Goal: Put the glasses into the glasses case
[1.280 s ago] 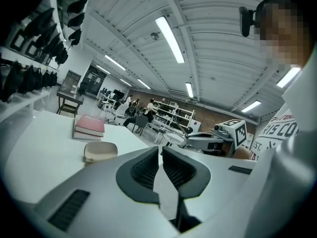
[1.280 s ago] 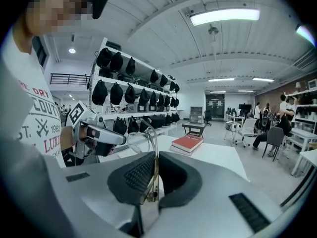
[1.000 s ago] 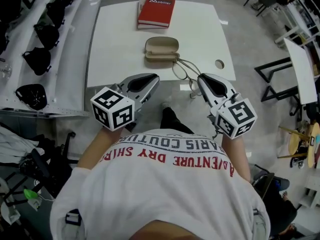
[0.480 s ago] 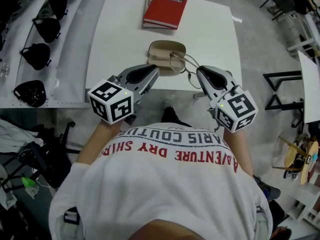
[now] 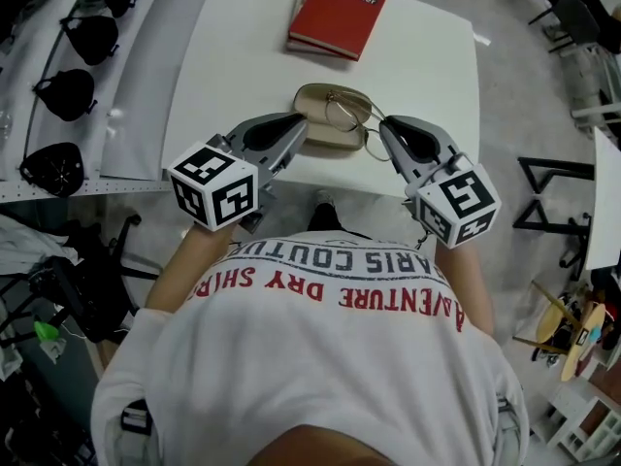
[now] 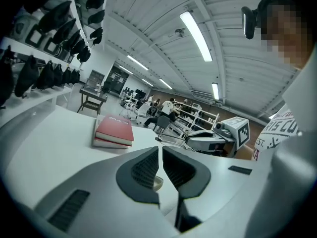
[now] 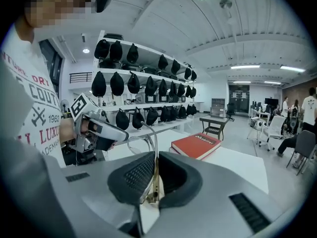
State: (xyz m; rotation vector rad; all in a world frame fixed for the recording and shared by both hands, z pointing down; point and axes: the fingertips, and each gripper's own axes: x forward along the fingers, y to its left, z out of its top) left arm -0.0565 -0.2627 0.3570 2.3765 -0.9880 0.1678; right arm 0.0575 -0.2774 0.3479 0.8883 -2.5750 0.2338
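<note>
Glasses (image 5: 347,113) over open glasses case (image 5: 330,140)
Right gripper (image 5: 388,127), at the case's three o'clock, pinches one temple arm; left gripper (image 5: 294,129), at its nine o'clock, jaws nearly together, empty.

The head view looks steeply down from above the person's shoulders onto the white table (image 5: 233,56), with the left gripper (image 5: 299,132) and right gripper (image 5: 386,129) near the frame's middle. Each gripper view sits low and close behind its own jaws, looking almost level across the tabletop. All three share the red book (image 5: 338,13), and each gripper view catches the other gripper at its side.
</note>
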